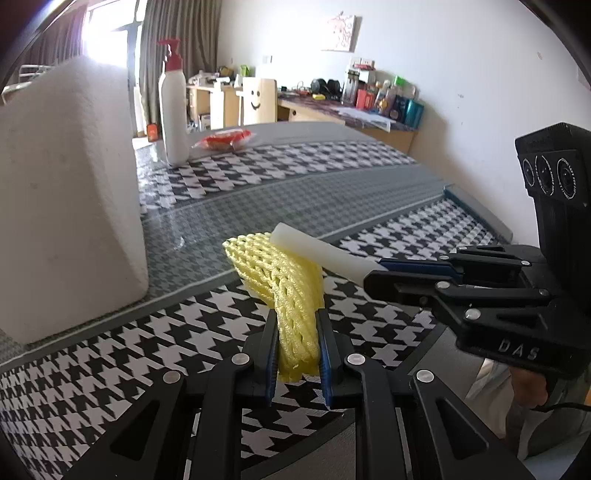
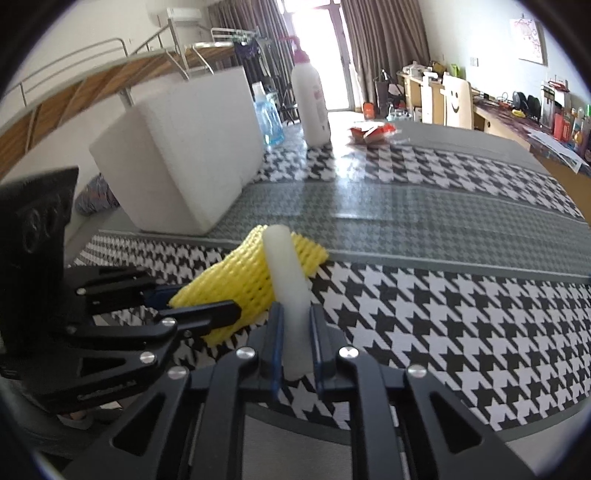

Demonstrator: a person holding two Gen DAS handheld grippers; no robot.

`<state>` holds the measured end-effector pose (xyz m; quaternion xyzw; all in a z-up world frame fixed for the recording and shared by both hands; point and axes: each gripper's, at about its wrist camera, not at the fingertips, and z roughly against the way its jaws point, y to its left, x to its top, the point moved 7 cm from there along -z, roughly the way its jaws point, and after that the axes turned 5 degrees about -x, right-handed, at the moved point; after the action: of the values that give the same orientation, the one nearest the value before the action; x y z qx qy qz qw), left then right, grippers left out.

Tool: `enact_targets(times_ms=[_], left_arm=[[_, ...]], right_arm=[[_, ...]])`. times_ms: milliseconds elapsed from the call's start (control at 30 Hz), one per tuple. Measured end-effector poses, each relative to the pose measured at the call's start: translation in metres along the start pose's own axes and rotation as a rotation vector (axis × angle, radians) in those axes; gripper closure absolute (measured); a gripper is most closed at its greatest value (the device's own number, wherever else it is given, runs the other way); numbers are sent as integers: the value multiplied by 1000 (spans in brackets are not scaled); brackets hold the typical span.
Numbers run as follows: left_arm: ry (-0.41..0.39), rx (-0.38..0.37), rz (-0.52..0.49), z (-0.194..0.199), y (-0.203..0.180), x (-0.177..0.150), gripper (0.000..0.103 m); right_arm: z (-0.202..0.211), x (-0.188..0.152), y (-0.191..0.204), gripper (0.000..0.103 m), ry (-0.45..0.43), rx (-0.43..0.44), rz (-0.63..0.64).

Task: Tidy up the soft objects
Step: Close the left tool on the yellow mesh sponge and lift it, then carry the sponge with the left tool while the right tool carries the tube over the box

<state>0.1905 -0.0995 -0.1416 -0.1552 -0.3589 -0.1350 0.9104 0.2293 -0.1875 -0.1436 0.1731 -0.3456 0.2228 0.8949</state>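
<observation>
Two soft things: a yellow foam net (image 1: pixel 280 284) and a white foam stick (image 2: pixel 286 280). The left gripper (image 1: pixel 297 354) pinches the net; the right gripper (image 2: pixel 295 343) pinches the stick, which lies across the net.

Bright daylight comes in through the window (image 1: pixel 107 40) at the back, between the curtains (image 1: pixel 173 55), and it is so strong that the glass looks pure white. The same white glow shows in the right wrist view (image 2: pixel 314 22). The light bounces off the shiny table cover (image 2: pixel 351 173) and makes a pale, washed-out patch there. The room is well lit, and the shadows under things are soft and small. Both pictures are round and bent like a fishbowl, with dark corners, and straight lines curve near the edges. The right wrist view is a little blurry, mostly at the foam box (image 2: pixel 184 147). Far-off things on the desks look fuzzy.
</observation>
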Motion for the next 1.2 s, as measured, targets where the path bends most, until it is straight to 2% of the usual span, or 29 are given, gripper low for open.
enact_targets(times_ms=[367, 967, 1200], left_arm=[[-68, 30, -2, 24, 5, 8, 84], [-153, 64, -11, 54, 14, 19, 84], [-178, 67, -14, 62, 17, 24, 84]], right_arm=[[20, 17, 0, 86, -62, -2, -50], [32, 36, 10, 86, -129, -135, -27], [33, 43, 11, 86, -144, -143, -29]])
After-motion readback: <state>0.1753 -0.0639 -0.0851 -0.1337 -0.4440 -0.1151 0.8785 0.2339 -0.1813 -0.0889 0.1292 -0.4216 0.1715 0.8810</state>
